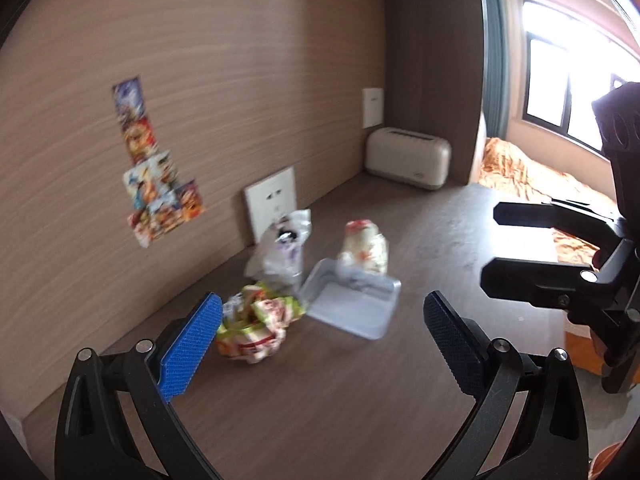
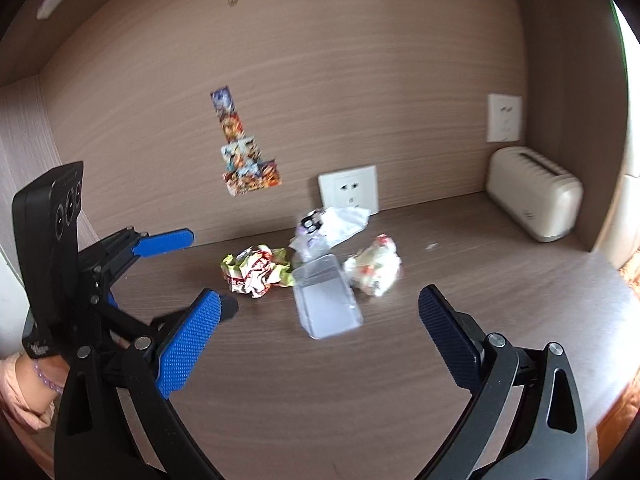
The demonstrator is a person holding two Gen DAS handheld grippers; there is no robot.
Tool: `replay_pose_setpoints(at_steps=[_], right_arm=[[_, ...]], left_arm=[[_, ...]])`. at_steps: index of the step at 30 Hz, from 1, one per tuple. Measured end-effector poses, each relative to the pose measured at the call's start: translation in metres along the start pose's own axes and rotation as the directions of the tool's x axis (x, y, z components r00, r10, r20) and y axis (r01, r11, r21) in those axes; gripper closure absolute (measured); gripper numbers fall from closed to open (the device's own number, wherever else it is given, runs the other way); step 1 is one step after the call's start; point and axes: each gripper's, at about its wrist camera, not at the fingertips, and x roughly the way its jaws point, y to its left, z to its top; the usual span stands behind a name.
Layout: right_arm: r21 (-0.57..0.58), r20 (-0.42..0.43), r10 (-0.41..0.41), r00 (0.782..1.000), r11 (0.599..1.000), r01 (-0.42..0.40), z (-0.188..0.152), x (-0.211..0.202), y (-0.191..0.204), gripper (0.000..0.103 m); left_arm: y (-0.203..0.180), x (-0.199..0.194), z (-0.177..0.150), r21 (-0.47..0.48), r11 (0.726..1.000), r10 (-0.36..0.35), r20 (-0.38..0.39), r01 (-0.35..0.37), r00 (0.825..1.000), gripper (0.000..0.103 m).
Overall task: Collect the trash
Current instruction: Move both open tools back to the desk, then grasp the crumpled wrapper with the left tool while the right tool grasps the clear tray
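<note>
Trash lies on a brown desk: a crumpled green-red wrapper (image 1: pixel 258 326) (image 2: pixel 256 270), a clear plastic tray (image 1: pixel 349 308) (image 2: pixel 326 304), a crumpled white-orange wrapper (image 1: pixel 365 248) (image 2: pixel 376 266) and a white-purple plastic bag (image 1: pixel 282 246) (image 2: pixel 328 226). My left gripper (image 1: pixel 324 344) is open and empty, its left pad beside the green-red wrapper; it also shows in the right wrist view (image 2: pixel 202 270). My right gripper (image 2: pixel 320 340) is open and empty, short of the tray; it also shows in the left wrist view (image 1: pixel 490 246).
A cream toaster (image 1: pixel 408 158) (image 2: pixel 534 200) stands at the desk's back right corner. Wall sockets (image 2: pixel 349 194) and stickers (image 2: pixel 244 152) are on the wooden back panel. A bed with orange bedding (image 1: pixel 532 180) and a window lie to the right.
</note>
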Motion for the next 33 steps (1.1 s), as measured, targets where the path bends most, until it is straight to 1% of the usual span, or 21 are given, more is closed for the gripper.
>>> replay_pose_setpoints(at_steps=[4, 8, 11, 13, 15, 17, 18, 19, 20, 21, 22, 23, 24, 26, 29, 33], right_arm=[[0.000, -0.038, 0.010, 0.999, 1.000, -0.010, -0.004, 0.032, 0.006, 0.004], [0.001, -0.076, 0.007, 0.997, 1.000, -0.007, -0.007, 0.059, 0.007, 0.004], [0.008, -0.114, -0.016, 0.993, 1.000, 0.017, -0.009, 0.080, 0.005, 0.004], [0.010, -0.135, -0.034, 0.990, 0.999, 0.036, -0.010, 0.091, 0.003, 0.004], [0.006, -0.174, -0.056, 0.983, 0.998, 0.058, -0.011, 0.105, 0.000, 0.004], [0.001, -0.197, -0.066, 0.978, 0.998, 0.067, -0.013, 0.115, -0.002, 0.004], [-0.010, -0.224, -0.084, 0.971, 0.996, 0.084, -0.014, 0.122, -0.002, 0.004], [-0.018, -0.243, -0.084, 0.967, 0.996, 0.082, -0.015, 0.128, -0.001, 0.004], [-0.024, -0.253, -0.082, 0.964, 0.997, 0.078, -0.016, 0.131, -0.001, 0.005], [-0.038, -0.260, -0.095, 0.961, 0.995, 0.088, -0.018, 0.134, 0.001, 0.008], [-0.053, -0.268, -0.098, 0.958, 0.995, 0.087, -0.019, 0.136, 0.003, 0.028], [-0.068, -0.273, -0.098, 0.957, 0.994, 0.082, -0.020, 0.137, 0.005, 0.042], [-0.082, -0.268, -0.118, 0.956, 0.992, 0.100, -0.022, 0.136, 0.007, 0.043], [-0.082, -0.269, -0.117, 0.956, 0.992, 0.098, -0.023, 0.131, 0.009, 0.043], [-0.060, -0.237, -0.100, 0.966, 0.994, 0.088, -0.019, 0.114, 0.009, 0.043], [-0.026, -0.182, -0.082, 0.980, 0.997, 0.079, -0.009, 0.077, 0.008, 0.043]], left_arm=[[0.031, 0.025, -0.007, -0.025, 1.000, 0.009, -0.052, -0.011, 0.999, 0.004], [0.054, 0.051, -0.011, -0.067, 0.998, -0.010, -0.088, 0.004, 0.996, 0.004], [0.061, 0.065, -0.012, -0.071, 0.997, -0.020, -0.105, 0.013, 0.994, 0.004], [0.063, 0.078, -0.012, -0.062, 0.998, -0.035, -0.131, 0.027, 0.991, 0.005], [0.061, 0.089, -0.013, -0.038, 0.999, -0.040, -0.164, 0.034, 0.986, 0.010], [0.057, 0.100, -0.014, -0.007, 0.999, -0.041, -0.193, 0.040, 0.980, 0.034], [0.055, 0.105, -0.015, 0.006, 0.999, -0.038, -0.213, 0.040, 0.976, 0.040], [0.053, 0.109, -0.017, 0.017, 0.999, -0.037, -0.224, 0.042, 0.974, 0.044], [0.051, 0.110, -0.017, 0.025, 0.999, -0.034, -0.226, 0.041, 0.974, 0.045], [0.048, 0.110, -0.016, 0.035, 0.999, -0.024, -0.218, 0.032, 0.976, 0.046], [0.047, 0.109, -0.016, 0.039, 0.999, -0.017, -0.214, 0.026, 0.977, 0.047], [0.046, 0.109, -0.015, 0.040, 0.999, -0.012, -0.214, 0.021, 0.977, 0.049], [0.045, 0.107, -0.014, 0.038, 0.999, -0.007, -0.212, 0.016, 0.977, 0.050], [0.044, 0.103, -0.012, 0.027, 0.999, -0.012, -0.213, 0.018, 0.977, 0.050], [0.039, 0.089, -0.009, 0.024, 1.000, -0.013, -0.204, 0.018, 0.979, 0.050], [0.024, 0.062, -0.002, 0.020, 0.999, -0.026, -0.181, 0.030, 0.983, 0.050]])
